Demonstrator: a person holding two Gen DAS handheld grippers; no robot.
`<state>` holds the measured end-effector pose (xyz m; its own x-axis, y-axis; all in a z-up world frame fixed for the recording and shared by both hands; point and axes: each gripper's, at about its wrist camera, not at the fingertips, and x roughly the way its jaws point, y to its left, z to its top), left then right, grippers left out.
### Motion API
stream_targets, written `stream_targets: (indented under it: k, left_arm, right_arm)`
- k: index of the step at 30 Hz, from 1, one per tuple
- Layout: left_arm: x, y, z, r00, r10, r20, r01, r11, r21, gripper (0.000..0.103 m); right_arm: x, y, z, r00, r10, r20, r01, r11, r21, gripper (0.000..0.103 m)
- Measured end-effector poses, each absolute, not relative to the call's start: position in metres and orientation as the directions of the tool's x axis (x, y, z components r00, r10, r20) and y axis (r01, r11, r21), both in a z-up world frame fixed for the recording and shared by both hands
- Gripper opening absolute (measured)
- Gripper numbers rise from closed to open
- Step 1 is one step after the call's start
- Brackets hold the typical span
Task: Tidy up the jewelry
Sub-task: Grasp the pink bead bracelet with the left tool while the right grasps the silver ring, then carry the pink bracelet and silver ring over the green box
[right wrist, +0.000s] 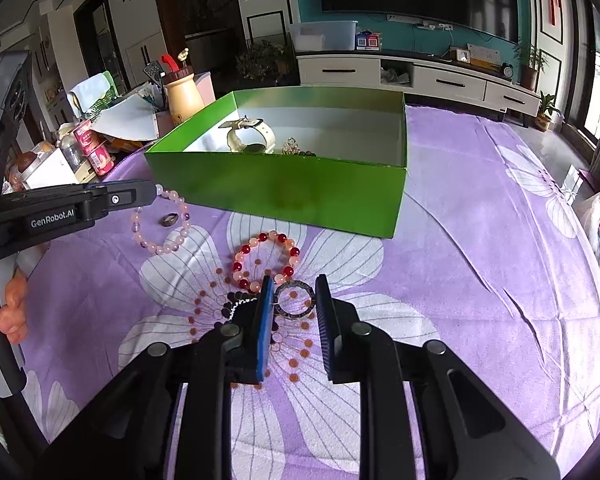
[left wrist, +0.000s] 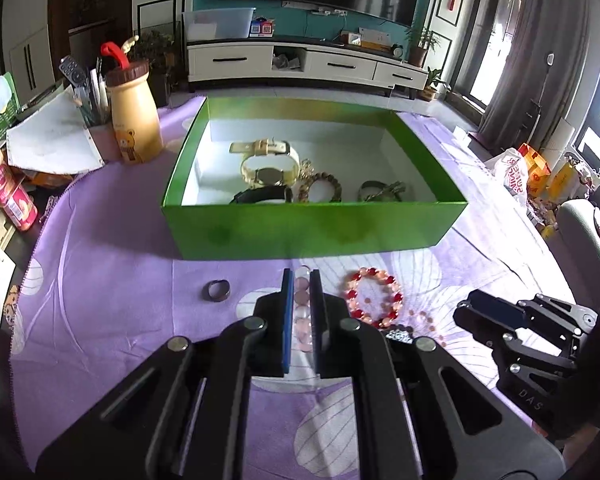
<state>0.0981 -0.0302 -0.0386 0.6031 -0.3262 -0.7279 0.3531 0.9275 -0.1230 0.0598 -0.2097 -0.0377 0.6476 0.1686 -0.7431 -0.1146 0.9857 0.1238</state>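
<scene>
A green box (left wrist: pixel 312 226) (right wrist: pixel 276 192) holds a cream watch (left wrist: pixel 268 162), a dark watch, a brown bead bracelet (left wrist: pixel 320 186) and other pieces. My left gripper (left wrist: pixel 302 276) is shut on a pale pink bead bracelet (left wrist: pixel 302 304), which hangs from it in the right wrist view (right wrist: pixel 160 224) in front of the box. A dark ring (left wrist: pixel 217 291) (right wrist: pixel 169 220) lies left of it. A red and pink bead bracelet (left wrist: pixel 374 298) (right wrist: pixel 266 260) lies on the cloth. My right gripper (right wrist: pixel 292 284) is open around a dark round bangle (right wrist: pixel 295 300).
A purple flowered cloth (right wrist: pixel 480 280) covers the table. At the left edge stand a yellow bear bottle (left wrist: pixel 134 116), a pen cup, papers and red cans (left wrist: pixel 10 192). Bags (left wrist: pixel 516 176) lie off the right edge.
</scene>
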Motion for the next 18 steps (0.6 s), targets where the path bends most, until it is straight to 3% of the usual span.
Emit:
stream_targets:
  k: [18]
  left_arm:
    - [0.093, -0.031, -0.013, 0.616, -0.364, -0.698, 0.371, 0.916, -0.151, 0.007]
  right_arm:
    - [0.050, -0.223, -0.019, 0.684, 0.179, -0.707, -0.098, 0.983, 0.154, 0.021]
